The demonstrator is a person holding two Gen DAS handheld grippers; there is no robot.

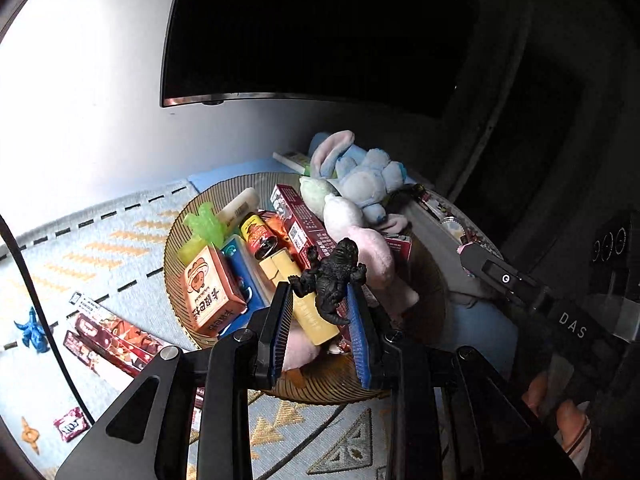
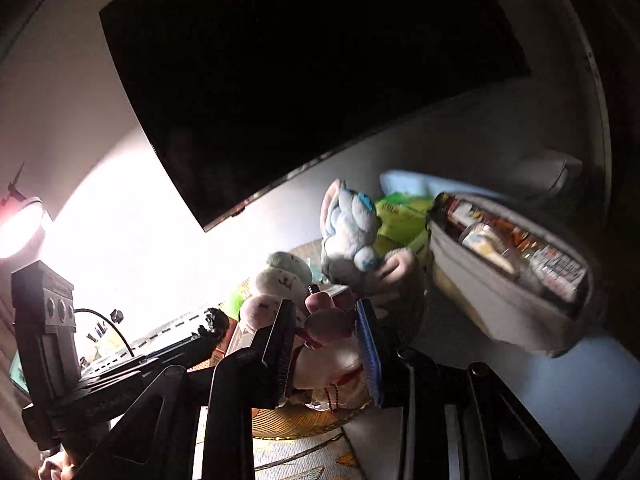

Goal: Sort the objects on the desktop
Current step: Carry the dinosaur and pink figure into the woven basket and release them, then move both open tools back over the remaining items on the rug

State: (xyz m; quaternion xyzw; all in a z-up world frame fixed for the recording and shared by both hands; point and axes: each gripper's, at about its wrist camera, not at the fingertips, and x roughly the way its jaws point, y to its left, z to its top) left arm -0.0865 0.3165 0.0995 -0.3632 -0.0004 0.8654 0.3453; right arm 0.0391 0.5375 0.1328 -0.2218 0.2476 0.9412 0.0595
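My left gripper (image 1: 320, 292) is shut on a small black dinosaur figure (image 1: 330, 280) and holds it above a round woven basket (image 1: 176, 236). The basket holds snack boxes, a sauce bottle (image 1: 259, 238), a green toy (image 1: 206, 224) and plush toys, with a blue rabbit plush (image 1: 360, 176) at its far side. My right gripper (image 2: 325, 312) is shut on a pink plush toy (image 2: 326, 328) over the same basket (image 2: 288, 424). The blue rabbit plush (image 2: 348, 236) sits just beyond it.
A dark monitor (image 1: 312, 28) hangs over the desk. A grey pouch (image 2: 500, 296) full of packets stands right of the basket. Chocolate boxes (image 1: 112, 340), a blue dinosaur (image 1: 34, 330) and a candy (image 1: 72, 428) lie on the patterned mat at left. A lamp (image 2: 20, 228) glares far left.
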